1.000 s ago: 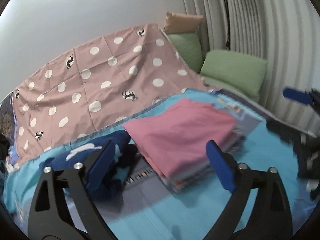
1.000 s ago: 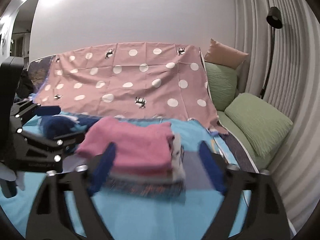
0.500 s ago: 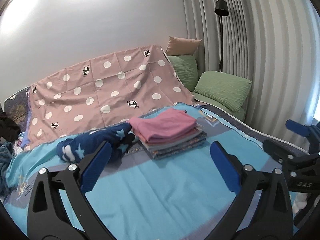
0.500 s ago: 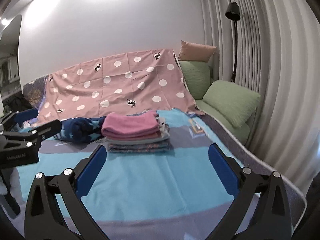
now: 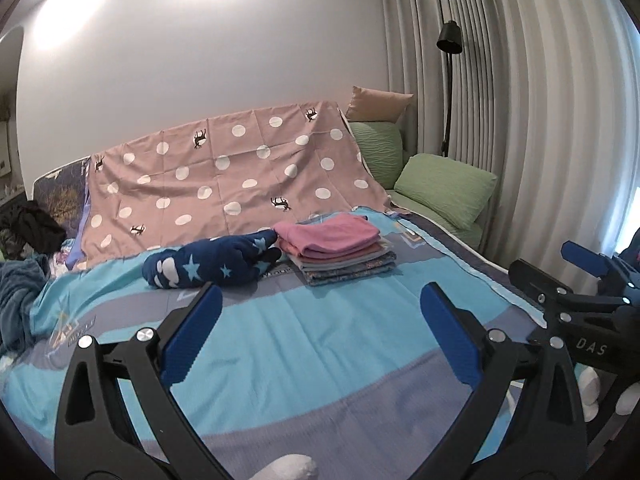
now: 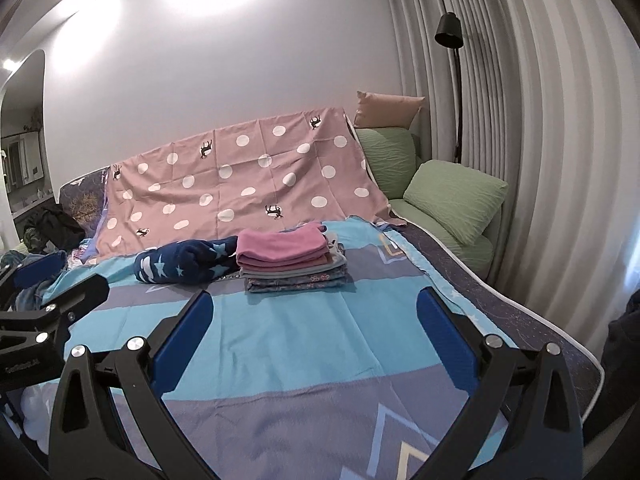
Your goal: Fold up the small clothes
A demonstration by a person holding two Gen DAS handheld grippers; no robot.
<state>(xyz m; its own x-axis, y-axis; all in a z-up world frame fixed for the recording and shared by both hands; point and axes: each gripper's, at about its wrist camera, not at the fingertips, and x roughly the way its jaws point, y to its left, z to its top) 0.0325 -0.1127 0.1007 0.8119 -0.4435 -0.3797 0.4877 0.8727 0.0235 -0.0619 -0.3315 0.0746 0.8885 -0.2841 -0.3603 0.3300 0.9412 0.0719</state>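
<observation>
I am holding 2 grippers above the bed (image 5: 320,344). My left gripper (image 5: 320,332) is standing with its 2 blue pads spread wide apart, gripping nothing. My right gripper (image 6: 312,332) is likewise standing apart and empty. 1 stack of folded clothes (image 5: 340,250) is sitting near the middle of the bed, well ahead of both grippers; a pink piece is lying on top, and I am counting about 5 layers, though the lower edges are too small to separate with certainty. 1 navy star-print garment (image 5: 212,264) is lying bunched, unfolded, touching the stack's left side. 1 pink dotted sheet (image 5: 232,176) is draping the headboard behind. 2 green pillows (image 5: 444,192) and 1 tan cushion (image 5: 378,104) are resting at the right.
</observation>
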